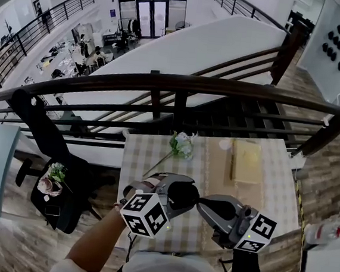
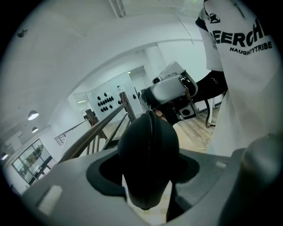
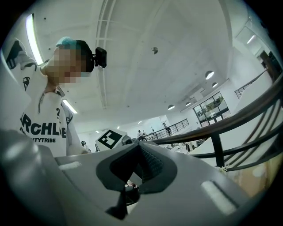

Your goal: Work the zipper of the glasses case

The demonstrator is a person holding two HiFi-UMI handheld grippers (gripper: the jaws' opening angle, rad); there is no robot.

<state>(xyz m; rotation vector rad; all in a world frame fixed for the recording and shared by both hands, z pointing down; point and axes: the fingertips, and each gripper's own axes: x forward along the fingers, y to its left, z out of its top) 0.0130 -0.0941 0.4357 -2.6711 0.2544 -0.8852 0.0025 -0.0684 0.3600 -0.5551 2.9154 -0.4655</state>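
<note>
While the case [image 1: 183, 193] is being held up over the near edge of the table [image 1: 150, 154], the left gripper [image 2: 148, 185] is clamping it between its jaws, with the zipper [image 2: 150, 141] running up the middle. The right gripper [image 3: 137, 167] is meeting the case's far end, its jaws pressing together on a small dark tab [image 3: 125, 194]. Flowers [image 1: 182, 144] are lying on the table, and a railing [image 1: 181, 82] is running beyond it.

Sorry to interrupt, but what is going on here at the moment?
A person stands by a checked table with a handheld gripper in each hand, working on a dark glasses case. The left claw is clamped around the case, whose zipper faces that gripper's camera. The right claw is shut at the case's far end; whether it pinches the zipper pull cannot be told.
</note>
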